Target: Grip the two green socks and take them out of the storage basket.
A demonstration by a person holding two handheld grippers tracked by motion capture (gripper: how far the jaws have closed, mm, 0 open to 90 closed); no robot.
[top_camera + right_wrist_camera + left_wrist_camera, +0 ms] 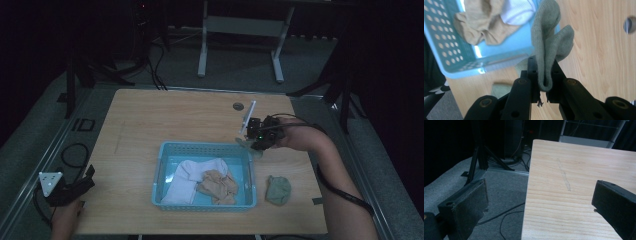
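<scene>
At the lower left of the high view, the left gripper [75, 190] rests at the near corner of the table [150, 115], a hand [65, 220] behind it at the bottom edge. In the left gripper view its two jaws stand wide apart at the lower corners of the frame, with nothing between them; bare wood and grey floor lie beyond.

Just above the bottom edge, right of centre in the high view, a second green sock [278, 190] lies bunched on the wood, just beside the basket's right wall. The blue basket [162, 172] sits at the centre of the frame and holds a white sock [187, 177] on the left and a tan one [220, 186] on the right, the two touching.

Farther up, right of centre, the right gripper [257, 137] hangs over the basket's far right corner, with the forearm coming in from the lower right. In the right gripper view its jaws are pressed onto a green sock [550, 50], which is folded over and sticks up from between the pads in the middle of the frame, above the basket's rim and the wood. In the dim high view that sock seems to show as a pale flap [245, 144] beneath the gripper.

Toward the far edge, a small round hole [238, 106] marks the tabletop.
</scene>
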